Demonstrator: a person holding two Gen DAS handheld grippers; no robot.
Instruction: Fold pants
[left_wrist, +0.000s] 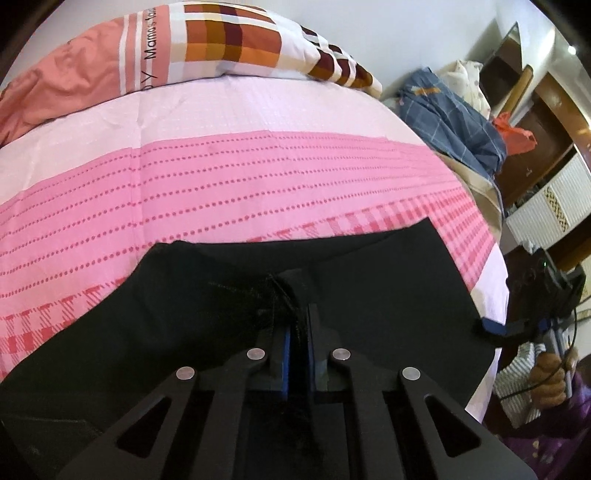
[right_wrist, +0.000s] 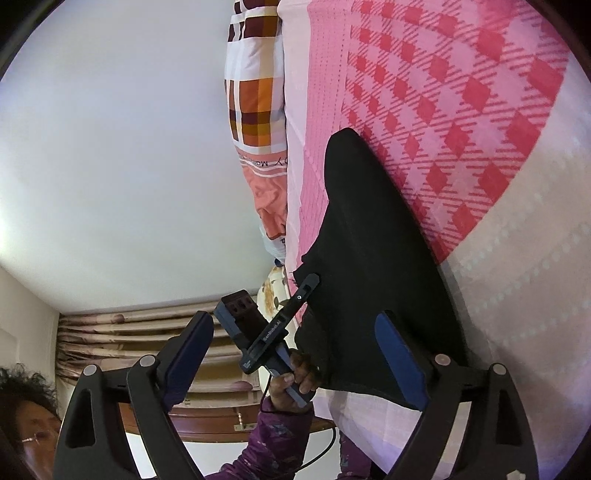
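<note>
Left wrist view: left gripper (left_wrist: 300, 314) jaws clamped on black pants (left_wrist: 388, 288) lying on bed (left_wrist: 221, 177).
Right gripper (right_wrist: 295, 354): jaws wide, empty.
Next: likely grip opposite edge.

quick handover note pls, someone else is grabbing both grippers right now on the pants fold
Left gripper: shut, pinching a bunched ridge of the black fabric pants near the middle of the cloth.
Right gripper: open, holding nothing; one pad lies over the near edge of the pants, the other is off the bed.
Pants: spread on the pink patterned bedsheet, near the bed's edge; the checked orange and white pillow lies at the far end.
Done: left grip taken.
Left: no finished fold shows yet. Probably close the right gripper on the near edge, then lift and fold over.
</note>
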